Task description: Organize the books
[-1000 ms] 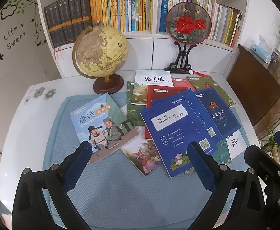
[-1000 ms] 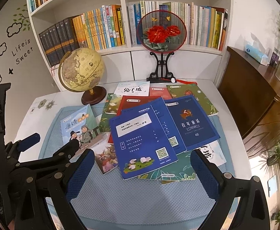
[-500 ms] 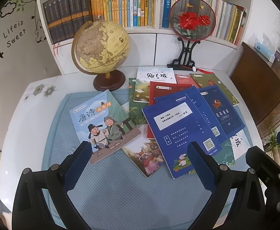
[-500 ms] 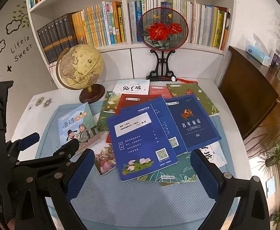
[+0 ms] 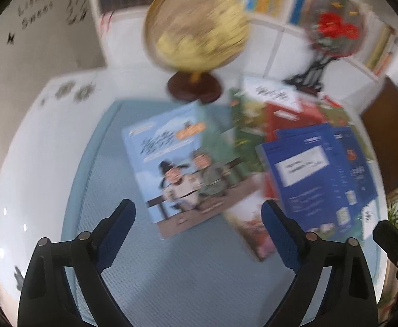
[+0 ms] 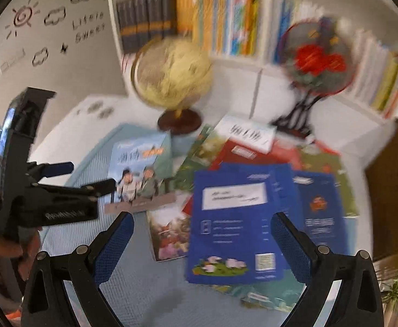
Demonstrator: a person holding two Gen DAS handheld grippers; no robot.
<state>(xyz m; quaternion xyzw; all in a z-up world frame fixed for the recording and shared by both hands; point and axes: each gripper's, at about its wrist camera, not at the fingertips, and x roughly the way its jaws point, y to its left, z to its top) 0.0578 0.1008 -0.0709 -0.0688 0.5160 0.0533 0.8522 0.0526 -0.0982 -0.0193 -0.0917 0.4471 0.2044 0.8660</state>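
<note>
Books (image 5: 182, 174) just beyond left gripper (image 5: 199, 212).

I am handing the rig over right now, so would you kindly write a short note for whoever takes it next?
Left tongs: open, empty, jaws just closing a little, over the light-blue book.
Right tongs: open, empty, over the top dark-blue book.
Books: loose, overlapping on the blue mat, in front of the globe and fan.
Done: nothing picked up.
Left: gather and tidy all the books.
</note>
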